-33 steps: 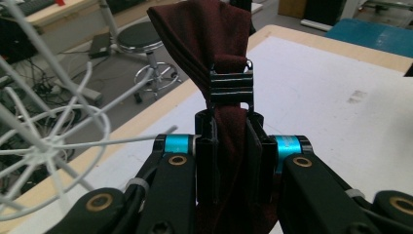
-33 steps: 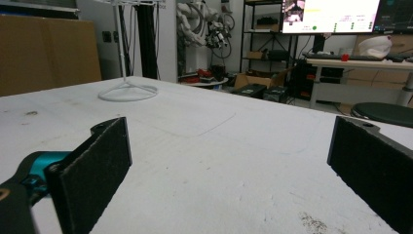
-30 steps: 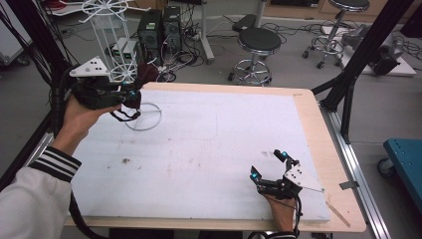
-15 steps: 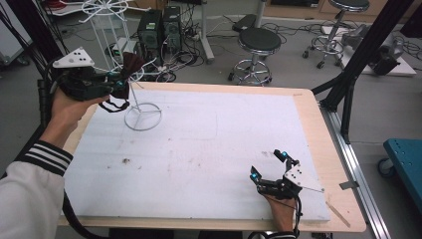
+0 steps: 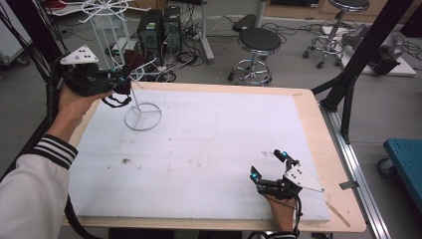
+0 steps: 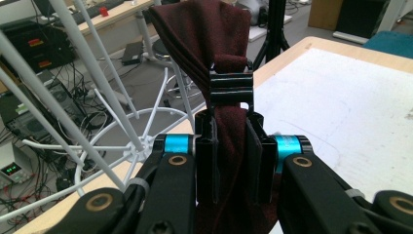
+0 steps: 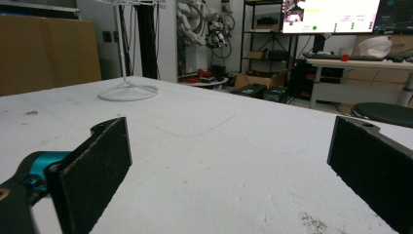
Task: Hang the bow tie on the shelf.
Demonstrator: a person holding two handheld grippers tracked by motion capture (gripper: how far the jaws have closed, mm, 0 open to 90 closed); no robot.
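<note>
Maroon cloth (image 6: pixel 225 122), dark and folded, is clamped between the jaws of the left hand-held gripper (image 5: pixel 118 88), with a black clip (image 6: pixel 232 87) pinched on the fabric just above the pads; in the high view this bundle is held off the surface, at its far left corner, close against the stem of the white wire rack (image 5: pixel 142 112), whose ring base stands on the white sheet. From the left gripper view the rack's thin rods (image 6: pixel 97 78) cross just to one side of the cloth, so the step in hand looks like carrying the clipped cloth up to the rack in order to hang it. I judge the next move calls for lifting the clip toward one of the upper arms and setting it over a rod without pushing the light stand over, then loosening the jaws only once the clip bears the weight. How the clip would catch on a rod is hard to tell here, since the fabric hides most of it. The right hand-held gripper (image 5: pixel 271 169) rests near the front right edge of the surface (image 5: pixel 219 149), its jaws wide apart with nothing between them. No brand or label can be read; the far monitor (image 7: pixel 331 14) shows text too small to make out.
</note>
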